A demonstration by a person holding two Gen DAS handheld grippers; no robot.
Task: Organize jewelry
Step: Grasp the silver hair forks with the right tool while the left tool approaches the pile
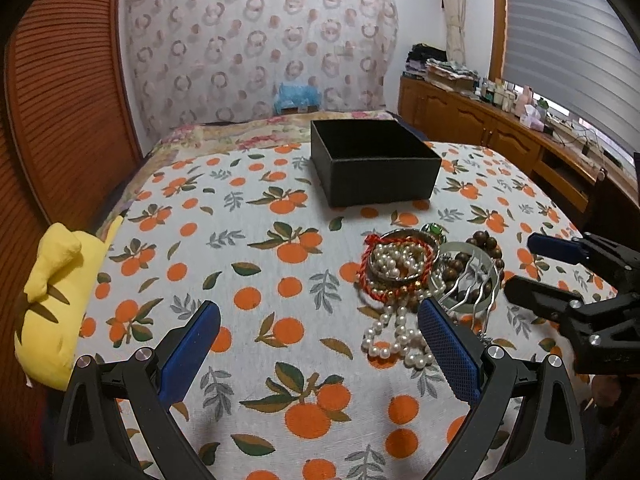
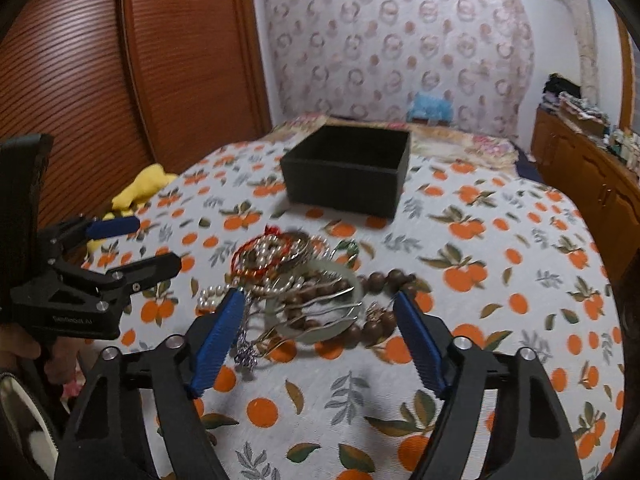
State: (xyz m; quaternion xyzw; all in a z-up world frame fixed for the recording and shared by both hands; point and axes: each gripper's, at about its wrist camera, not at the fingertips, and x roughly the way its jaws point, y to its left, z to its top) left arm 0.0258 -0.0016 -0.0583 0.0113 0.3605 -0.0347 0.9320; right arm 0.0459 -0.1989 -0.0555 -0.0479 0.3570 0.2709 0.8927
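**2 open grippers over a pile of jewelry on the bed**

The jewelry lies in 1 heap on a cloth (image 1: 248, 248) printed with oranges and leaves. In the heap there is a pearl necklace (image 1: 394, 340), a red braided cord (image 1: 370, 276), a metal bangle (image 1: 400, 276), a pale green bangle (image 2: 320, 330), a string of brown wooden beads (image 2: 384, 280) and a silver hair comb (image 2: 324, 308). The pieces overlap and touch each other; the comb lies across the pale green bangle.

Behind the heap, well apart from it, stands a black box (image 1: 376, 176). It has no lid on it, and its inside is dark.

The left gripper (image 1: 320, 312) hangs above the cloth with its jaws wide apart. Nothing is between them; its right blue pad is just beside the pearl necklace, and I cannot tell if it touches.

The right gripper (image 2: 320, 300) also has its jaws apart. The comb, the pale green bangle and some wooden beads lie between the pads, but the pads do not press on them.

A yellow soft toy (image 1: 56, 304) lies at the left edge of the bed, beside a brown wooden wardrobe (image 2: 80, 80).
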